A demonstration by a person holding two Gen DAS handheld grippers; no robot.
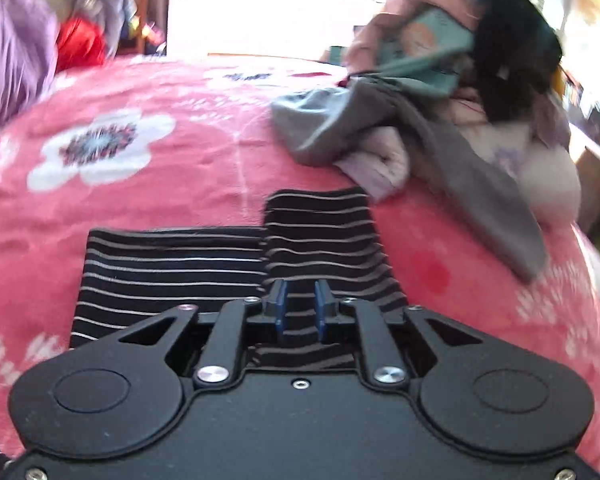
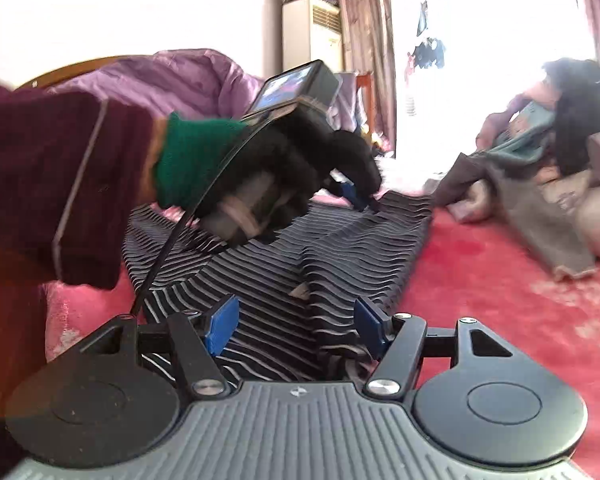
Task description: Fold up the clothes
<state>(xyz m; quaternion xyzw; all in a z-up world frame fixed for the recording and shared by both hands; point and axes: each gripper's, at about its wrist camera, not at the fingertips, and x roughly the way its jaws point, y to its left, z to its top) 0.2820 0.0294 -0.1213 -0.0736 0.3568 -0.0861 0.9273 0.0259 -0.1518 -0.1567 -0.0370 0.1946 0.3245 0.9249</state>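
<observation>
My black top with thin white stripes [image 1: 172, 268] lies flat and partly folded on the pink flower blanket [image 1: 140, 184]. At two o'clock from it, more clothes sit in a messy pile [image 1: 440, 92], not folded.

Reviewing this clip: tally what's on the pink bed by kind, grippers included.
Striped garment, laid flat: 1
Heap of unfolded clothes: 1, pieces inside cannot be counted
Purple bedding: 1
Grippers: 2, left gripper and right gripper
Total: 5
</observation>
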